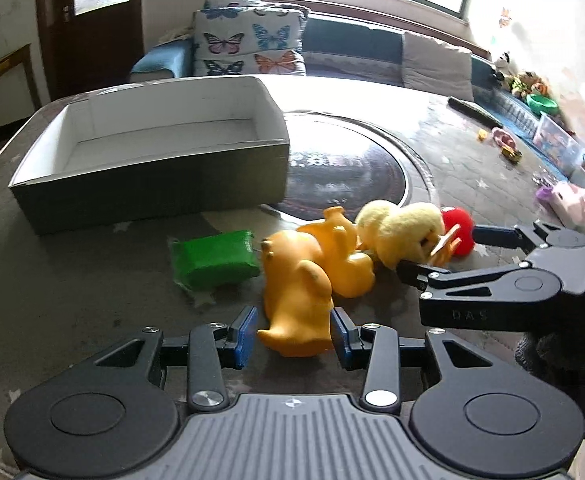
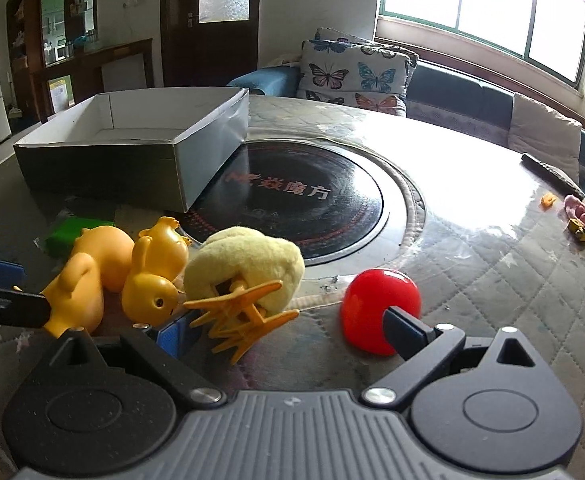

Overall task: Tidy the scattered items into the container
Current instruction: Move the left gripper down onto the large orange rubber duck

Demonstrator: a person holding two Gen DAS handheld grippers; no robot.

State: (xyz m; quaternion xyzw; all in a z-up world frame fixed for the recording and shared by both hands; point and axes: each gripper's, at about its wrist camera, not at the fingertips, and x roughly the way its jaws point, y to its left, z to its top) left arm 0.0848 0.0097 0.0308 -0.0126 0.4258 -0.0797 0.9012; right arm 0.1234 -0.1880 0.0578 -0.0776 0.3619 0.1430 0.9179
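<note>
An empty grey box (image 1: 152, 168) with a white inside stands at the table's far left; it also shows in the right wrist view (image 2: 132, 152). In front lie a green block (image 1: 214, 258), two orange rubber toys (image 1: 296, 296) (image 1: 342, 256), a yellow plush chick (image 1: 402, 232) with orange feet (image 2: 244, 316), and a red ball (image 1: 458, 230). My left gripper (image 1: 294, 334) is open, its blue pads on either side of the nearer orange toy. My right gripper (image 2: 288, 330) is open around the chick's feet, with the red ball (image 2: 378, 308) by its right finger.
A round black hotplate (image 2: 304, 204) is set in the table's middle. Small toys (image 2: 578, 220) and a dark stick (image 2: 552, 174) lie at the far right edge. A sofa with butterfly cushions (image 1: 248, 40) stands behind the table.
</note>
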